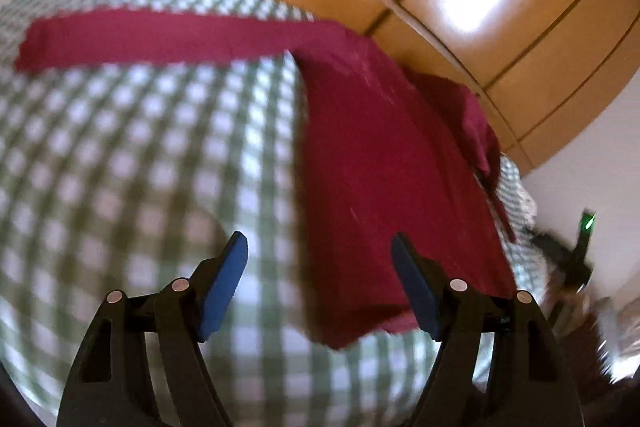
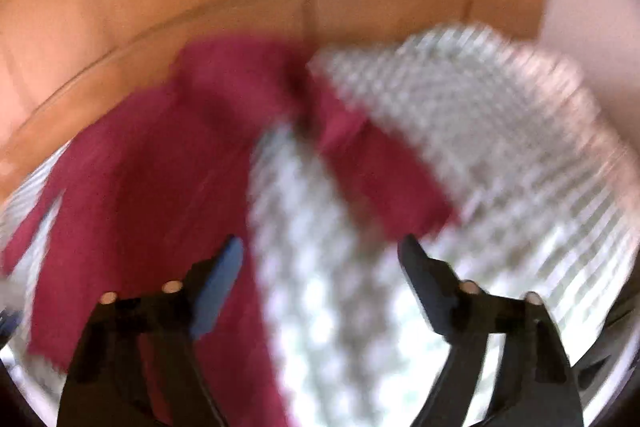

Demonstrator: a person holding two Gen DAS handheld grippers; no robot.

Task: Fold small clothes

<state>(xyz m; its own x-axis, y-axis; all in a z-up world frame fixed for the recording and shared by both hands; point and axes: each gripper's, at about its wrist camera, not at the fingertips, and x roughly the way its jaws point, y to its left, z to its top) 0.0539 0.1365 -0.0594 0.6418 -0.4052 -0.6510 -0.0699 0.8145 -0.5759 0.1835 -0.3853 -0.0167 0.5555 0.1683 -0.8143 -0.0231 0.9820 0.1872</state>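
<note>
A dark red garment (image 1: pixel 384 163) lies flat on a green-and-white checked cloth (image 1: pixel 140 155), with a long sleeve (image 1: pixel 140 41) stretched out to the left. My left gripper (image 1: pixel 320 251) hangs above the garment's left edge with its blue pads wide apart and nothing between them. The right wrist view is blurred: the same red garment (image 2: pixel 132 195) lies at the left, its sleeve (image 2: pixel 380 171) running to the right over the checked cloth (image 2: pixel 480 131). My right gripper (image 2: pixel 320 251) is open over bare checked cloth, holding nothing.
Orange-brown wooden panels (image 1: pixel 500 27) rise behind the checked surface, and a pale wall (image 1: pixel 580 167) stands at the right. A dark device with a green light (image 1: pixel 586 223) shows at the right edge of the left wrist view. The panels (image 2: pixel 200 7) also fill the top of the right wrist view.
</note>
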